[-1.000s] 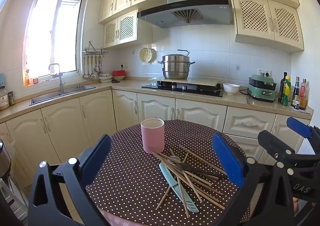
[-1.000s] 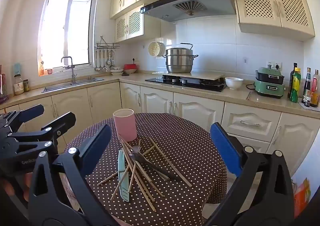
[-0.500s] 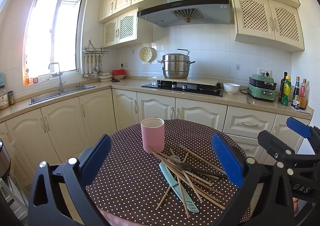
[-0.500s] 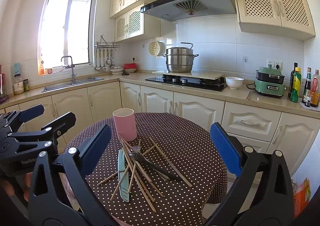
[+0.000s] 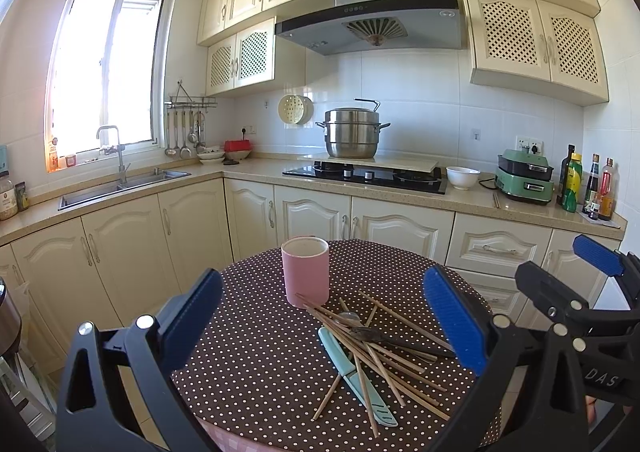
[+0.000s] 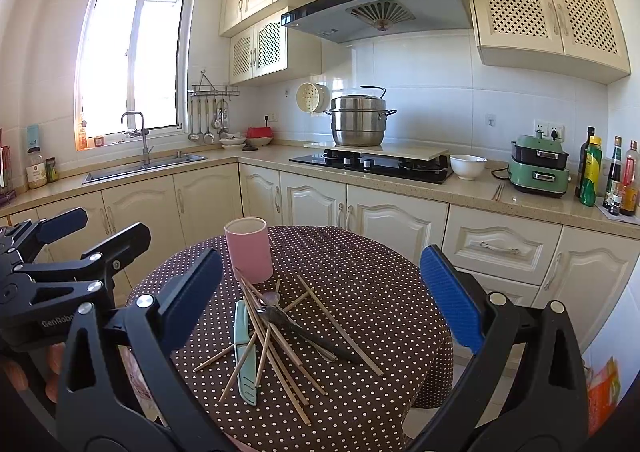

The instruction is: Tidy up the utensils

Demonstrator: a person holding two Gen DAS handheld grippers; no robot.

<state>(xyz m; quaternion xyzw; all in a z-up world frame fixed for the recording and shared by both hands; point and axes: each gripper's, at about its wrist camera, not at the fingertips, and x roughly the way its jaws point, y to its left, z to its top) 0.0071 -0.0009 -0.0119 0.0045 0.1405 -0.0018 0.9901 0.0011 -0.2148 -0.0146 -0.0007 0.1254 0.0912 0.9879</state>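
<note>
Utensils lie on the polka-dot tabletop (image 5: 256, 364): left and far, an upright pink cup (image 5: 305, 271); just right of it, nearer, a heap of chopsticks (image 5: 380, 356) over a mint knife (image 5: 354, 374) and spoon (image 5: 349, 317). Left tool (image 5: 320, 328) and right tool (image 6: 322, 312) hover wide apart, holding nothing.

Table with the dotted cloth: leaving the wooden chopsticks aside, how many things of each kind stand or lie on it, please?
Pink cup: 1
Light-blue knife: 1
Metal spoon: 1
Dark-handled utensil: 1 (its head is partly hidden in the pile, so its kind is unclear)
Total: 4
</note>
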